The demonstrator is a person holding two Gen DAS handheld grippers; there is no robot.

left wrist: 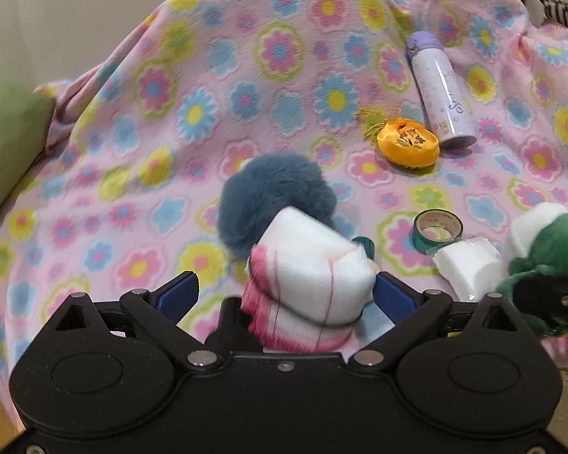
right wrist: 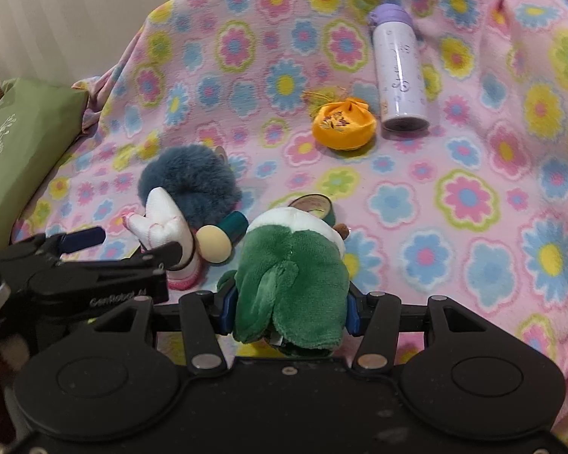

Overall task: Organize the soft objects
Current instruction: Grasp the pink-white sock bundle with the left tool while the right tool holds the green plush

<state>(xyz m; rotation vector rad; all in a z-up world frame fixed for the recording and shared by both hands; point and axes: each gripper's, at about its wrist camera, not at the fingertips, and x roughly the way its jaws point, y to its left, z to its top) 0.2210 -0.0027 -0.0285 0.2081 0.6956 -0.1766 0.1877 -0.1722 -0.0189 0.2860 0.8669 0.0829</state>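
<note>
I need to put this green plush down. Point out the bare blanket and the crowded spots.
Bare blanket: the wide stretch right of the tape roll and below the bottle; also between the green cushion and orange pouch. Crowded: around the blue pompom and white sock.

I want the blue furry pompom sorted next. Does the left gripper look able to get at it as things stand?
Probably not directly. The left gripper is open, but the white and pink sock bundle sits between its fingers, in front of the blue pompom. That bundle likely has to be cleared or skirted first.
</note>
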